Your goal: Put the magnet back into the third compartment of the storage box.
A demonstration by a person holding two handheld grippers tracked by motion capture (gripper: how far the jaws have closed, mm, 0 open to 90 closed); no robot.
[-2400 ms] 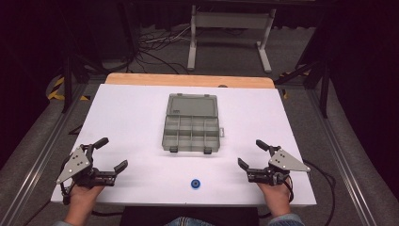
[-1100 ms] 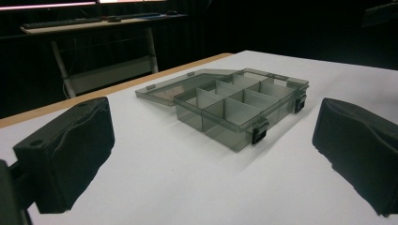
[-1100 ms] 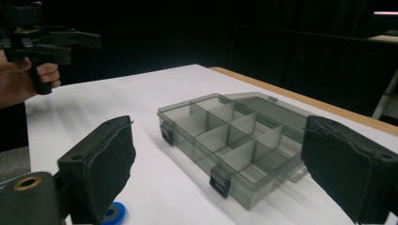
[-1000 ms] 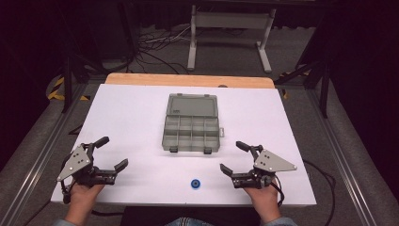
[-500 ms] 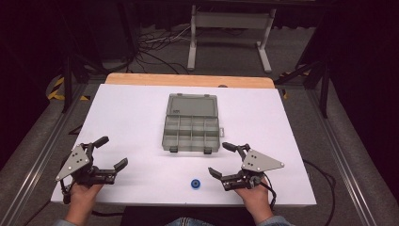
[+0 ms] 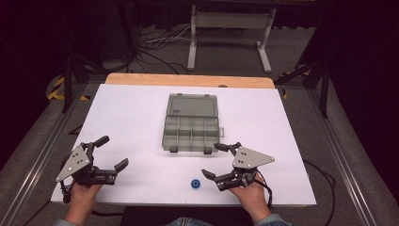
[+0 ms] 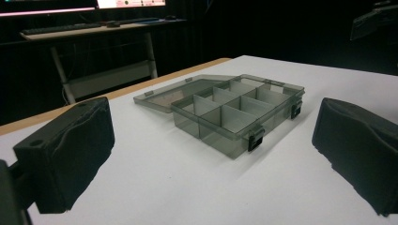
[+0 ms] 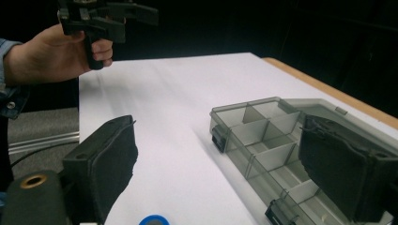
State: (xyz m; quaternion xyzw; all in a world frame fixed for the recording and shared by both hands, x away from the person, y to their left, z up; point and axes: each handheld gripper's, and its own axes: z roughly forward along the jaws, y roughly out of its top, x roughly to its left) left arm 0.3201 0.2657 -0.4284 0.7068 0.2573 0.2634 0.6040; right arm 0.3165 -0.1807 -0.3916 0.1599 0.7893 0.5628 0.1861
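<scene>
A grey see-through compartment box [image 6: 192, 134] lies in the middle of the white table [image 6: 131, 113], its lid [image 6: 193, 104] folded flat behind it and its compartments bare. A small blue ring [image 6: 195, 183] sits near the front edge. My right gripper [image 6: 211, 160] hovers just right of the ring and in front of the box's right corner, jaws open with nothing between them. In the right gripper view the box [image 8: 263, 140] lies ahead and to the right, and the ring [image 8: 154, 220] is at the bottom. My left gripper [image 6: 115, 150] stands open at the front left, facing the box [image 7: 239, 112].
A wooden strip [image 6: 188, 80] runs along the table's far edge. Metal rails [image 6: 35, 160] flank both sides. Beyond the table are a white stand [image 6: 230, 28] and floor cables. The other hand with its gripper [image 8: 108, 18] shows far off in the right gripper view.
My right gripper has moved left along the table's front, from the right edge to beside the blue ring and the box's corner. The left gripper has stayed put.
</scene>
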